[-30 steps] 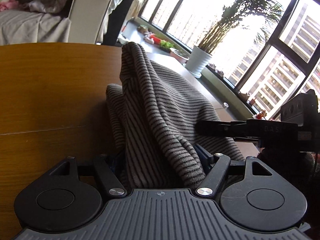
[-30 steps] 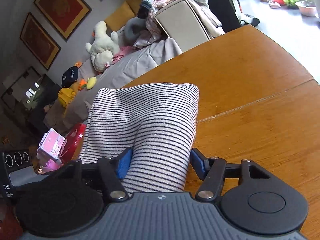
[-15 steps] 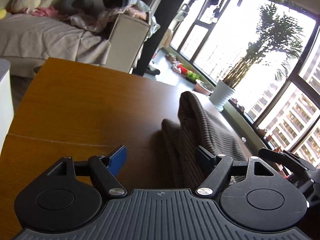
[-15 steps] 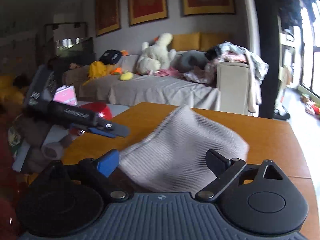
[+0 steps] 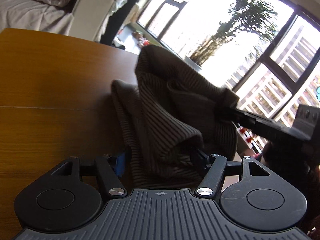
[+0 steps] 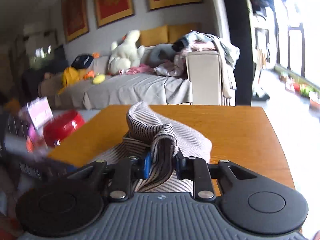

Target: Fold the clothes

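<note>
Our left tool [image 5: 162, 157] has a thick bunch of the striped garment [image 5: 160, 124] between its fingers, though we cannot tell whether they press on it. Our right tool [image 6: 162, 165] is narrowed tight on a folded edge of that garment [image 6: 160, 140]. In the left wrist view the right tool [image 5: 232, 111] grips the cloth at 2 o'clock. The garment lies heaped on the wooden counter [image 6: 230, 124]. Beyond, at 11 o'clock, stands a sofa [image 6: 130, 88].

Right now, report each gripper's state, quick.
Left gripper: closed on the striped garment.
Right gripper: closed on a bunched fold of the same striped garment.
</note>
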{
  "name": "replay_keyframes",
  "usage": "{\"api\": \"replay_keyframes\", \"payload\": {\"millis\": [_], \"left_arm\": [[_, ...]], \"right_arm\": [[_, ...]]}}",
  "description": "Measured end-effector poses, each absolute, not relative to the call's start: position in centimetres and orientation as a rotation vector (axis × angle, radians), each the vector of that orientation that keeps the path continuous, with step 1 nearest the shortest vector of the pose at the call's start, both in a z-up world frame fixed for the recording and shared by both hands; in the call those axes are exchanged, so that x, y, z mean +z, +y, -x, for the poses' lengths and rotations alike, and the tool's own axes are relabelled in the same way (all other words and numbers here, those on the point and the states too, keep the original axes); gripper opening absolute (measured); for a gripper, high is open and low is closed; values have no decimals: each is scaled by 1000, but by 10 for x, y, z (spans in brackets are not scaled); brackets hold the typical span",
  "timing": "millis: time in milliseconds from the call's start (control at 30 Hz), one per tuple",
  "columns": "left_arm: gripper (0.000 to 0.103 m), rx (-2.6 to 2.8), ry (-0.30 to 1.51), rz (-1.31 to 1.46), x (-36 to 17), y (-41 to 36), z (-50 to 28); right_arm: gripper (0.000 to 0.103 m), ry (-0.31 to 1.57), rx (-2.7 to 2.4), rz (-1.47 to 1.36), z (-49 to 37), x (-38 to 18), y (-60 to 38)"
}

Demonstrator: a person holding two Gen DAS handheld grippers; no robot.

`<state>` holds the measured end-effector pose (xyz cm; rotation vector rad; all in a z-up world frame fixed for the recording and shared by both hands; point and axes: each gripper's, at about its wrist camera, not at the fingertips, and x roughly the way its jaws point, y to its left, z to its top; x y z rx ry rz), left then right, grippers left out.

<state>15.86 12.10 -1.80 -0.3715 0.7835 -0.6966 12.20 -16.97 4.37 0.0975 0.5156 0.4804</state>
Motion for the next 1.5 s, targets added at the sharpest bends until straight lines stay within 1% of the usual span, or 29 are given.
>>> {"api": "replay_keyframes", "payload": {"millis": [67, 167, 233, 400, 467, 500, 533, 567, 633, 700, 767, 833, 867, 900, 967, 1033, 1100, 1133, 1167, 1200, 1233, 1267, 1333, 1433, 1500], "left_arm": [[68, -725, 796, 322, -24, 97, -159], [68, -785, 787, 288, -27, 74, -158], [68, -791, 779, 269, -27, 66, -156], [68, -792, 778, 264, -27, 74, -153], [69, -810, 779, 235, -23, 84, -148], [72, -818, 779, 218, -21, 89, -146], [86, -815, 775, 187, -17, 95, -144], [96, -800, 763, 156, -14, 103, -142], [96, -767, 740, 100, -8, 119, -138], [96, -707, 716, 139, 2, 140, -142], [91, -657, 669, 198, 16, 155, -149], [84, -631, 598, 234, 39, 146, -159], [78, -622, 567, 249, 46, 139, -166], [74, -614, 536, 264, 53, 132, -173], [61, -625, 500, 289, 57, 105, -192], [55, -643, 535, 278, 47, 80, -213], [48, -635, 615, 249, 27, 64, -230], [41, -622, 651, 238, 14, 60, -237], [35, -618, 654, 235, 7, 60, -238], [35, -623, 644, 243, 4, 64, -237], [35, -629, 636, 254, 2, 69, -235], [35, -635, 642, 273, 2, 73, -235], [35, -651, 645, 284, 0, 78, -235], [35, -665, 642, 298, -4, 82, -233], [35, -671, 639, 304, -6, 83, -233]], "right_arm": [[18, 526, 545, -136, -125, 49, -164], [18, 542, 645, -189, -129, 58, -155], [15, 552, 712, -224, -132, 64, -148], [15, 745, 731, -212, -141, 19, -130], [15, 766, 755, -259, -137, 9, -136], [15, 764, 759, -263, -135, 8, -138], [15, 762, 762, -267, -134, 8, -140], [15, 760, 765, -270, -132, 7, -142], [15, 750, 771, -255, -126, 4, -141], [15, 723, 770, -206, -118, 0, -134], [15, 690, 760, -136, -110, -1, -123], [15, 662, 750, -56, -102, -3, -108], [15, 650, 745, -20, -99, -4, -101], [15, 639, 740, 21, -95, -6, -94], [15, 617, 726, 79, -89, -5, -86], [15, 602, 717, 109, -85, -1, -87], [16, 594, 722, 94, -84, 9, -99], [18, 595, 732, 73, -85, 17, -109], [29, 601, 747, 34, -88, 27, -123], [50, 604, 749, -11, -92, 37, -136], [59, 603, 735, -55, -98, 45, -150], [65, 607, 713, -101, -108, 51, -164], [66, 627, 655, -191, -133, 61, -188], [67, 681, 593, -284, -182, 55, -205], [73, 741, 569, -327, -214, 42, -207]]}}
